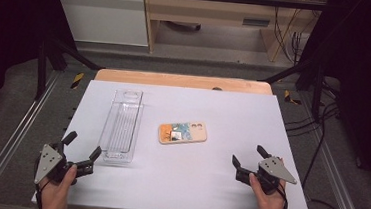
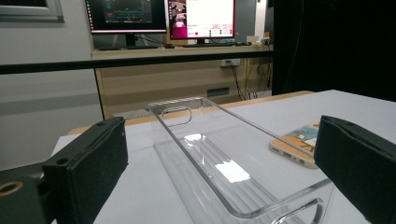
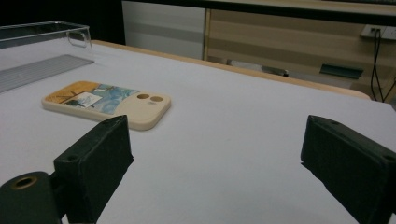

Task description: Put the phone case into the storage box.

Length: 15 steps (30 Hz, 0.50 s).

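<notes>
The left tongs [image 1: 82,146] rest spread wide at the near left of the white tabletop [image 1: 227,188], gripping nothing, their jaws just short of the near end of a clear plastic tray [image 1: 121,124]. The right tongs [image 1: 249,156] sit spread and empty at the near right. A phone case [image 1: 182,133] lies flat mid-tabletop, just beside the tray and well apart from both tongs.
</notes>
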### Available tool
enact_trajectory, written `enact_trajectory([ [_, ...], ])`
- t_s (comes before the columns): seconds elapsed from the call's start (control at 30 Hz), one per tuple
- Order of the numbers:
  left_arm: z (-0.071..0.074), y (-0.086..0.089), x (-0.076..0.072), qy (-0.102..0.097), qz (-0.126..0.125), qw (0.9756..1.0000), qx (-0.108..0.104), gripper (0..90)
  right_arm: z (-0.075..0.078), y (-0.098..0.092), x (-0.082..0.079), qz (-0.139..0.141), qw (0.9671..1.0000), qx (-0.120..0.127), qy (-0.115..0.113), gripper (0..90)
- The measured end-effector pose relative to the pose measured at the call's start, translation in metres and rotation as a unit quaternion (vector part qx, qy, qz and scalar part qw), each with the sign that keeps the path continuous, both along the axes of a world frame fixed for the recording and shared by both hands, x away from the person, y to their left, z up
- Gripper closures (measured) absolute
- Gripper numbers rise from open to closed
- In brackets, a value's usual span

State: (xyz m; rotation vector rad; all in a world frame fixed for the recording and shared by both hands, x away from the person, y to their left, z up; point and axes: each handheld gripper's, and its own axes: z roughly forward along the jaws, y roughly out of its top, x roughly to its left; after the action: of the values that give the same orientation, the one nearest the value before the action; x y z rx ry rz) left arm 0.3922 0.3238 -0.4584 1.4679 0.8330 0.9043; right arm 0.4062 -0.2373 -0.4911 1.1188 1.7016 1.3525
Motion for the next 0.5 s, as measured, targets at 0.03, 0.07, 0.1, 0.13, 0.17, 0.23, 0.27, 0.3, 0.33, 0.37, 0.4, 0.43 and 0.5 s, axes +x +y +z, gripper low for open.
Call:
enact_trajectory([
  [0.03,0.0,0.0,0.0,0.0,0.0,1.0,0.0,2.5,0.0,0.0,0.0,0.0,1.0,0.0,0.0,7.0],
  [0.07,0.0,0.003,-0.003,-0.002,0.004,1.0,-0.004,2.6,-0.001,0.001,0.001,-0.007,0.9999,-0.004,0.007,4.8],
  [0.1,0.0,0.003,-0.003,-0.002,0.004,1.0,-0.004,2.6,-0.001,0.001,0.001,-0.007,0.9999,-0.004,0.007,4.8],
  [0.13,0.0,0.003,-0.004,-0.001,0.005,1.0,-0.005,2.6,-0.001,0.002,0.001,-0.009,0.9999,-0.004,0.01,4.4],
  [0.17,0.0,0.004,-0.004,-0.001,0.006,1.0,-0.007,2.5,0.0,0.003,0.002,-0.011,0.9999,-0.004,0.012,4.4],
  [0.23,0.001,0.005,-0.004,-0.002,0.006,0.9999,-0.011,2.5,0.003,0.008,0.001,-0.011,0.9997,0.004,0.02,6.0],
  [0.27,0.001,0.005,-0.004,-0.002,0.006,0.9999,-0.012,2.5,0.003,0.008,0.001,-0.011,0.9997,0.004,0.02,6.0],
  [0.3,0.0,0.006,-0.004,-0.001,0.004,0.9999,-0.012,2.5,0.004,0.013,0.002,-0.009,0.9995,0.005,0.03,6.5],
  [0.33,0.0,0.006,-0.004,0.001,0.003,0.9999,-0.01,2.5,0.004,0.013,0.002,-0.009,0.9995,0.005,0.03,6.5],
  [0.37,0.0,0.006,-0.003,0.002,0.004,0.9999,-0.013,2.5,0.007,0.019,0.003,-0.007,0.999,0.007,0.043,6.5],
  [0.4,0.0,0.006,-0.003,0.002,0.004,0.9999,-0.013,2.5,0.009,0.022,0.003,-0.003,0.9989,0.005,0.046,6.6],
  [0.43,0.0,0.005,-0.003,0.001,0.003,0.9999,-0.014,2.5,0.009,0.022,0.003,-0.003,0.9989,0.005,0.046,6.6],
  [0.5,0.0,0.004,-0.002,0.002,0.0,1.0,-0.007,2.5,0.01,0.033,0.003,0.006,0.9981,-0.008,0.061,7.7],
])
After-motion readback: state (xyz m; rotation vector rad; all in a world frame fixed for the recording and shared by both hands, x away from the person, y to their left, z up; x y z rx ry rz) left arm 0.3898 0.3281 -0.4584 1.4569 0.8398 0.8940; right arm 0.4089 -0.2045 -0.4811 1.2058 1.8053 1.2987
